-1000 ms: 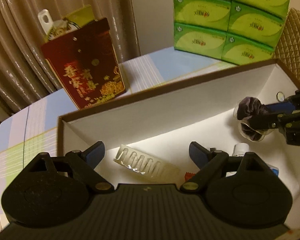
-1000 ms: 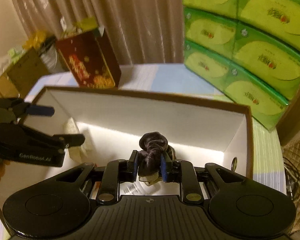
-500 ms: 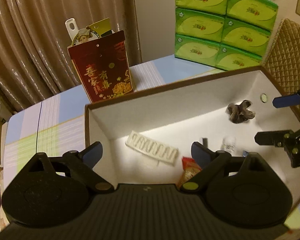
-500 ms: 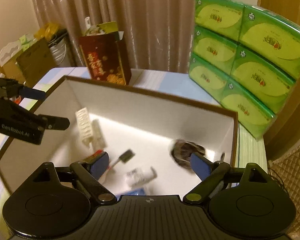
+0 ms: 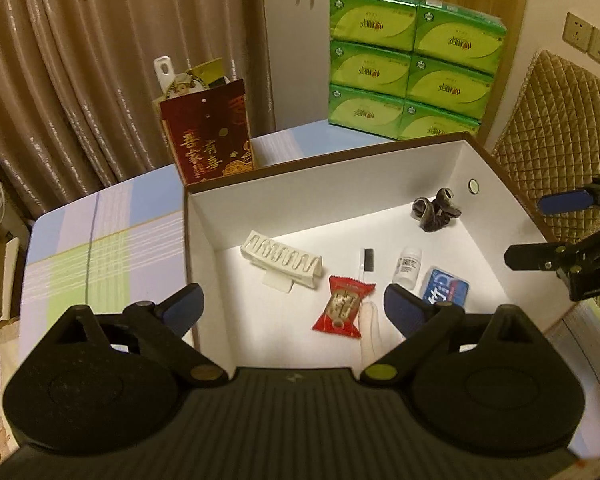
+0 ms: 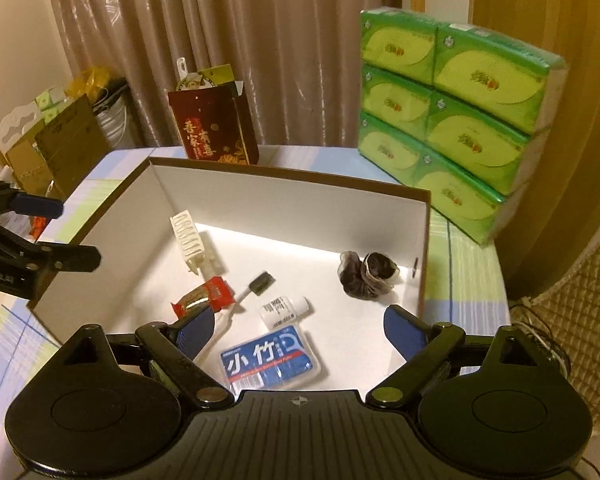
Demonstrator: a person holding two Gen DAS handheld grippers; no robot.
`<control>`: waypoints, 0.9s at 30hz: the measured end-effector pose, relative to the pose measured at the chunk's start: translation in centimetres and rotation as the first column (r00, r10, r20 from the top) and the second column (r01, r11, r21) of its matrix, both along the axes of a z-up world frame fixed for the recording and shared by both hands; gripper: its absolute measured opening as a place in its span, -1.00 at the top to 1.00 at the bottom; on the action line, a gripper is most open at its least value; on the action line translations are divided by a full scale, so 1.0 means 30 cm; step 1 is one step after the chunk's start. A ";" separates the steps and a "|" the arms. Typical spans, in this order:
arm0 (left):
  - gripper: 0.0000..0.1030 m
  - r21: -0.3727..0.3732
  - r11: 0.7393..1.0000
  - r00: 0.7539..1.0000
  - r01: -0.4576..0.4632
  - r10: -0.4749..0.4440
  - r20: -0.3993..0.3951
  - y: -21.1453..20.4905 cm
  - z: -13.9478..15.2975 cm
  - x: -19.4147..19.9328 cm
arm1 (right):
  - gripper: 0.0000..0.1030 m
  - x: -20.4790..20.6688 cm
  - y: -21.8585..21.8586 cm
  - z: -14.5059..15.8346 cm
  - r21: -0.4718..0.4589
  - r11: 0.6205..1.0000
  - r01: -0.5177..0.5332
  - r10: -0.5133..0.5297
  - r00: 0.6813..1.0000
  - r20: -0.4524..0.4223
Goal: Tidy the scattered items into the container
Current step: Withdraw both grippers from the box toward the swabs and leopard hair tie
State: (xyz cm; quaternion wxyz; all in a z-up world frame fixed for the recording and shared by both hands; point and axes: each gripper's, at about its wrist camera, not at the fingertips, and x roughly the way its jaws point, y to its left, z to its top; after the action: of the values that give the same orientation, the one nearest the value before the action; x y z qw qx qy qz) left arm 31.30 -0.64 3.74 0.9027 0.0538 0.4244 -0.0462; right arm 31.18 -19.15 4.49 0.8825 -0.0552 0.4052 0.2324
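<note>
The white box [image 6: 292,200] with a brown rim stands on the bench [image 5: 100,248], and the scattered items lie on its floor. A dark scrunchie [image 6: 366,274] rests alone near the far right corner, close to the side wall. Toward the left wall sits a white hair claw clip [image 5: 282,260]. Between them lie a red candy wrapper [image 5: 342,306], a toothbrush [image 6: 256,284] with a dark head, a small white bottle [image 6: 284,310] on its side, and a blue floss-pick pack [image 6: 270,360] nearest the front.

The right gripper [image 6: 300,330] hangs above the front of the box, its jaws having just been opening; they stand wide with nothing between them. The left gripper [image 5: 292,308] hovers over the box's left front part, jaws also wide and empty.

Behind the box stand a dark red gift bag [image 5: 208,140] and a stack of green tissue packs [image 5: 408,64], with brown curtains [image 5: 100,60] beyond.
</note>
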 end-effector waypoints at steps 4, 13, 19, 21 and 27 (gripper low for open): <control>-0.84 0.000 1.000 1.000 -0.019 0.019 0.005 0.008 0.021 -0.076 | -0.73 -0.068 -0.013 0.026 0.009 1.000 0.021 -0.021 0.999 0.030; -0.84 0.002 0.999 0.999 -0.040 0.040 0.026 0.020 0.052 -0.260 | -0.73 -0.202 -0.017 0.058 0.018 0.999 0.033 -0.034 0.997 0.067; -0.84 0.014 0.998 0.997 -0.066 0.065 0.044 0.035 0.056 -0.387 | -0.73 -0.298 -0.029 0.082 0.062 0.998 0.031 -0.036 0.996 0.084; -0.84 0.013 0.998 0.997 -0.067 0.067 0.036 0.037 0.046 -0.428 | -0.73 -0.336 -0.030 0.082 0.078 0.997 0.018 -0.025 0.996 0.081; -0.83 -0.002 0.997 0.997 -0.071 0.071 -0.013 0.044 -0.020 -0.550 | -0.73 -0.435 -0.027 0.037 0.070 0.998 -0.008 0.005 0.999 0.046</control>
State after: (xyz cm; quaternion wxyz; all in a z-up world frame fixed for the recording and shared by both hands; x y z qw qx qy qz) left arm 14.79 0.69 3.15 0.9010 0.0374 0.4319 -0.0149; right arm 18.13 -19.95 5.60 0.8922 -0.0308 0.3761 0.2480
